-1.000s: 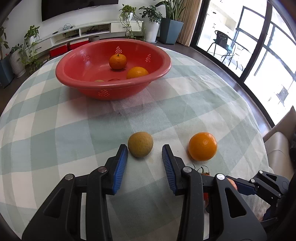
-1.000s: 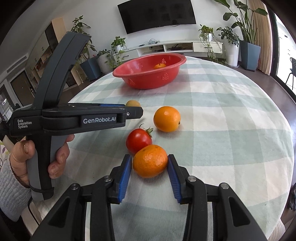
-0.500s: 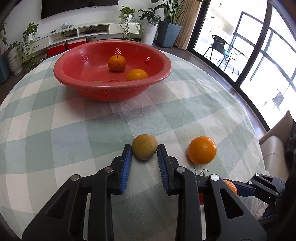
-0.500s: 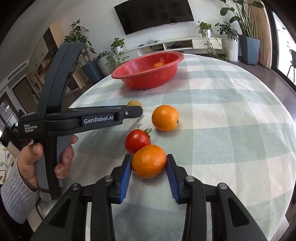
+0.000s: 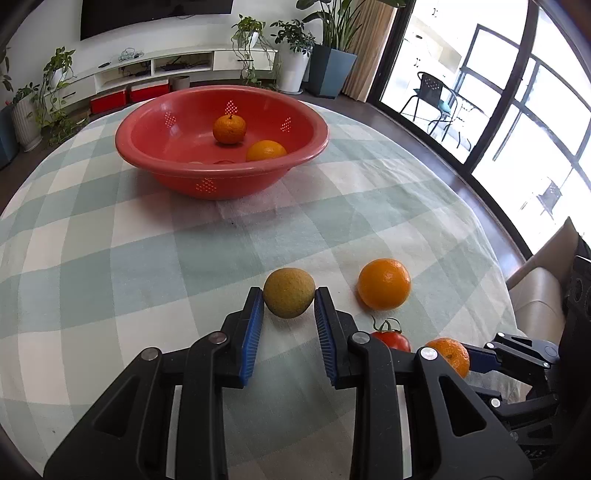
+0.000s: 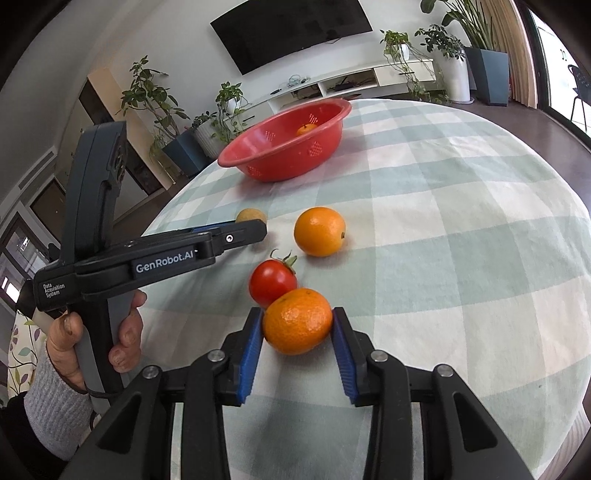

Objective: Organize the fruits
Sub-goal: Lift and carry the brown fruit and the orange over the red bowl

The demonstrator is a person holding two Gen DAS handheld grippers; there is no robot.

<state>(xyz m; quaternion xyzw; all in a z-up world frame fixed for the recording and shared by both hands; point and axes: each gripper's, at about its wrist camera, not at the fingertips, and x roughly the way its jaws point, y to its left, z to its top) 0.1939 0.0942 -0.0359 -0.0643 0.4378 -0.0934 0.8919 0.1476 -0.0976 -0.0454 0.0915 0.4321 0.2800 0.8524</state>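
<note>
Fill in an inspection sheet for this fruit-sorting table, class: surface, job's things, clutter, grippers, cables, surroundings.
Surface: round table, checked cloth.
Job's things: red bowl holding two oranges plus part-hidden pieces; loose orange and tomato on the cloth.
Clutter: nothing seen.
Grippers: left gripper shut on greenish fruit; right gripper shut on mandarin.
Cables: one below the left hand.
Surroundings: TV, plants, windows.

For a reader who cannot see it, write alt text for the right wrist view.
The right gripper has its blue fingers closed on a mandarin on a checked tablecloth, touching a tomato. Beyond lie an orange and a red bowl; at left a hand holds the left gripper.
</note>
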